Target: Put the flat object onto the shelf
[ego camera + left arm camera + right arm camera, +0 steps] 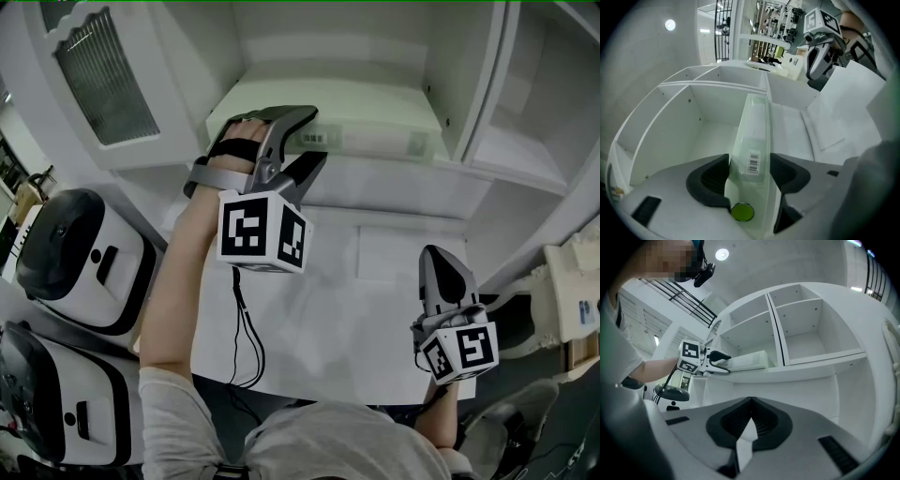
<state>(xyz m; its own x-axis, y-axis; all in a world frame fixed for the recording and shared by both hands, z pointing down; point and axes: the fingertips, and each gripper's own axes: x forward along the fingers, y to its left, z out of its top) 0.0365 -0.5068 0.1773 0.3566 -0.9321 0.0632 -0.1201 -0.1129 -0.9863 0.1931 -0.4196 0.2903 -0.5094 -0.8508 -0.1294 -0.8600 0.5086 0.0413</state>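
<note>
On the shelf (281, 94), lower left bay as the right tool view shows it, the flat object (367, 141) lies lengthwise w/ most of its body inside and apparently resting on the board. Left tool (749, 173) is clamped on its near end, pads against both long edges, barcode label just ahead of them. Right tool (439, 267) is closed w/ nothing in it, low over the worktop (375, 319), well apart from the shelf. Judged progress: placement nearly done. Left to do: let go, pull the left tool back out, maybe nudge the object further in.
</note>
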